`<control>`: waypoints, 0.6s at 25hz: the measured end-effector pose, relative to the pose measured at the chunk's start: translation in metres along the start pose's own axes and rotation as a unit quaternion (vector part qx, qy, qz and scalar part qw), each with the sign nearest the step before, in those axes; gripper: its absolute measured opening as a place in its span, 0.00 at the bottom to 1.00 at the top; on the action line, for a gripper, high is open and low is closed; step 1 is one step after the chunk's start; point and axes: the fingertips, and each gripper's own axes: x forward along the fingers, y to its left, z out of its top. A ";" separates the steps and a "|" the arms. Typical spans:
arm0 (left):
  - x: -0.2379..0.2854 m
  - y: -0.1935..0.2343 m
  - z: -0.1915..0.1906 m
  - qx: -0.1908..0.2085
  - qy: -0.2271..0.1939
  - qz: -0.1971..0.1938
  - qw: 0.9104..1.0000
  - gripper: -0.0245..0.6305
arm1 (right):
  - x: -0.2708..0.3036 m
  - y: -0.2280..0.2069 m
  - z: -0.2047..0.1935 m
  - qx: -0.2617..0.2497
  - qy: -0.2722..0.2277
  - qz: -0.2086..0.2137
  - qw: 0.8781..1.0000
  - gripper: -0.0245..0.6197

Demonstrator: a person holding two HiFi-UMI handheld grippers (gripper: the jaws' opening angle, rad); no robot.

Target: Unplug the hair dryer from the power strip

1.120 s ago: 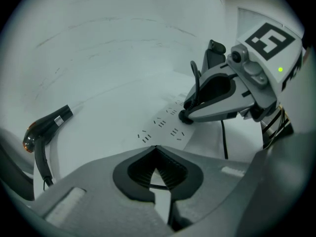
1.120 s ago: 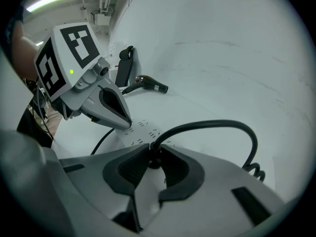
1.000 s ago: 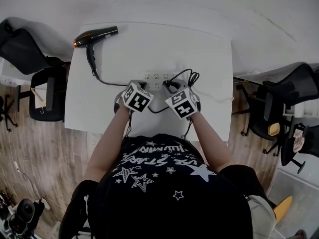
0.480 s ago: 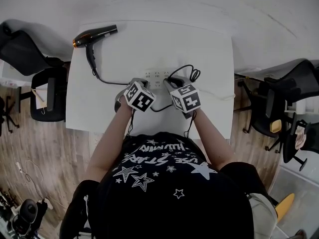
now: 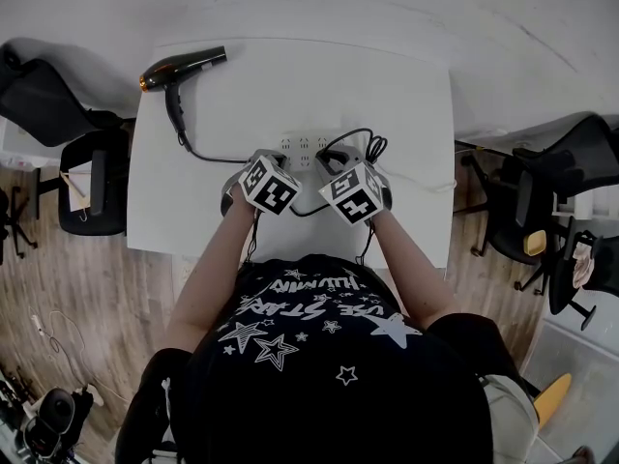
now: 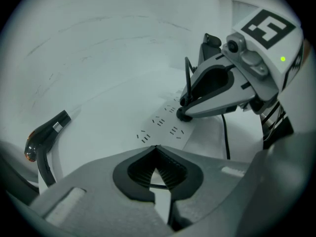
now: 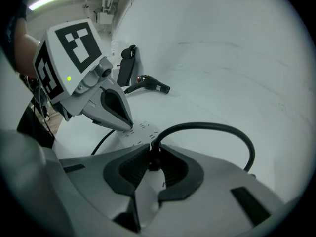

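- Hair dryer (image 5: 182, 66) lies flat near the 10 o'clock corner of the white desk (image 5: 387, 95). Its nose points to 3 o'clock. It is well apart from both tools.
- Its black cord (image 5: 208, 158) runs from the handle toward 6 o'clock. Then it turns toward 3 o'clock and goes to the tools.
- The white power strip (image 5: 302, 147) lies near the middle of the desk, by the tips of both tools.
- The left tool (image 6: 157, 148) is at 7 o'clock from the strip. Its jaws are together at the tips, with nothing held between them. In the right gripper view, its tips touch the top of the strip.
- The right tool (image 7: 152, 149) is at 5 o'clock from the strip. Its jaws are clamped on the black plug (image 7: 153, 159).
- The plug sits at the strip's 3 o'clock end. I cannot tell if its pins are in the holes.
- From the plug, the cord bends up in a loop and comes back down to the desk.
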 end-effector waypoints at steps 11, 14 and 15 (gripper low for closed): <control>0.001 0.002 -0.001 0.015 0.005 0.012 1.000 0.05 | -0.003 -0.009 0.000 0.121 -0.042 0.016 0.992 0.15; 0.001 0.002 0.001 0.023 0.008 0.016 1.000 0.05 | -0.013 0.002 0.028 0.040 -0.079 0.021 0.996 0.15; 0.000 0.001 0.001 0.022 0.007 0.014 1.000 0.05 | -0.014 0.006 0.037 0.015 -0.078 0.019 0.997 0.15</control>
